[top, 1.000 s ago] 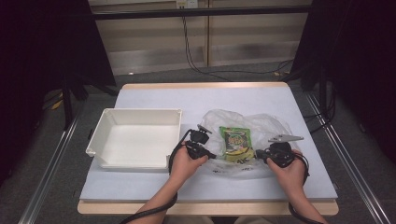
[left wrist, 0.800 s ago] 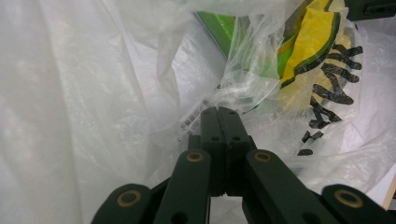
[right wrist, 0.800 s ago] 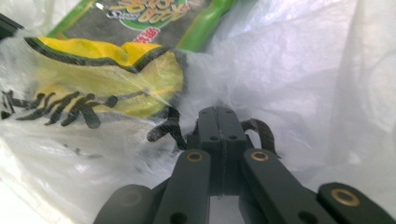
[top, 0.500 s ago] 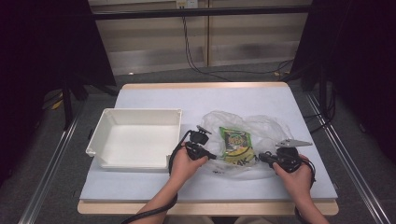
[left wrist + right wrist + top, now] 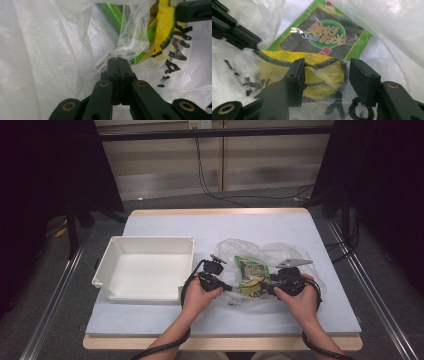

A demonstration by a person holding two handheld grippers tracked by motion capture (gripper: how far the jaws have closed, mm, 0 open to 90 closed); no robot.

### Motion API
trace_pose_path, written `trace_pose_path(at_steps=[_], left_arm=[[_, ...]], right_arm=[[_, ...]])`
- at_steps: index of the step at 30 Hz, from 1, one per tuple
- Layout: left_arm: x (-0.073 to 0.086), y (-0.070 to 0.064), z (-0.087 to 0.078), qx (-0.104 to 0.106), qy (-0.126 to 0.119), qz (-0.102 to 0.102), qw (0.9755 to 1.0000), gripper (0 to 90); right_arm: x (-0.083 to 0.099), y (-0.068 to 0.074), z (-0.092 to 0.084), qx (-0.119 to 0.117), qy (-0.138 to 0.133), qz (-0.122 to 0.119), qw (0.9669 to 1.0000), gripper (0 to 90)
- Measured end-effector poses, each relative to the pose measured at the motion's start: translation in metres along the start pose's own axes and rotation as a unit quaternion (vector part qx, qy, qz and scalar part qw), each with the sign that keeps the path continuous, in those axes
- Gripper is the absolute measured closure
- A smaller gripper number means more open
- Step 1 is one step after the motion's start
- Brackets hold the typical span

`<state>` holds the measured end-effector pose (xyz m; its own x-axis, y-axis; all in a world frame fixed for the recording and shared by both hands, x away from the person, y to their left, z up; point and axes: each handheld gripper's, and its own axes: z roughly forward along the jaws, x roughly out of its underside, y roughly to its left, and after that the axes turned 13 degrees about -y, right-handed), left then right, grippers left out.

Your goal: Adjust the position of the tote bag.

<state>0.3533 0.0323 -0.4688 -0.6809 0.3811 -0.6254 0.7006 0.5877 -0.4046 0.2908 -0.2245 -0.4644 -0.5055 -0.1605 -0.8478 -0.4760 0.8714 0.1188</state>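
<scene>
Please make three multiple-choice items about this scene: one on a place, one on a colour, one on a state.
1. Where is the tray?
A. left of the bag
B. right of the bag
C. on the bag

2. What colour is the packet's border?
A. red
B. green
C. blue

3. How do the left hand-held gripper's jaws stand?
A. wide open
B. shut on the bag
C. shut on the tray

Key: 1 A, the high view shows the tray left of the bag. 2 B, the right gripper view shows a green edge. 3 B, the left gripper view shows them pinching plastic.
</scene>
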Motion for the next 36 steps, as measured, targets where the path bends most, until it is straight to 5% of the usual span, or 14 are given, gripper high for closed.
trace_pose_path(at_steps=[2,5,8,14,23,36], left_arm=[[0.000,0.000,0.000,-0.005,-0.001,-0.002,1.0000,90.0],[0.001,-0.002,0.001,-0.010,0.000,-0.001,0.9999,90.0],[0.001,-0.003,0.002,-0.012,-0.002,-0.004,0.9999,90.0],[0.003,-0.001,-0.001,-0.016,0.000,-0.009,0.9998,90.0],[0.007,0.003,-0.010,-0.026,0.005,-0.013,0.9996,90.0],[0.008,0.006,-0.014,-0.038,-0.004,-0.017,0.9991,90.0]], right_arm=[[0.003,0.000,0.001,0.003,0.004,-0.001,1.0000,53.3],[0.010,-0.003,-0.003,0.004,0.006,0.005,1.0000,76.1],[0.014,-0.004,-0.009,0.011,-0.004,0.002,0.9999,89.3],[0.024,-0.005,-0.022,-0.001,-0.005,0.001,1.0000,90.0],[0.044,-0.014,-0.041,-0.019,0.003,0.037,0.9991,90.0],[0.047,-0.018,-0.040,-0.022,-0.008,0.039,0.9990,90.0]])
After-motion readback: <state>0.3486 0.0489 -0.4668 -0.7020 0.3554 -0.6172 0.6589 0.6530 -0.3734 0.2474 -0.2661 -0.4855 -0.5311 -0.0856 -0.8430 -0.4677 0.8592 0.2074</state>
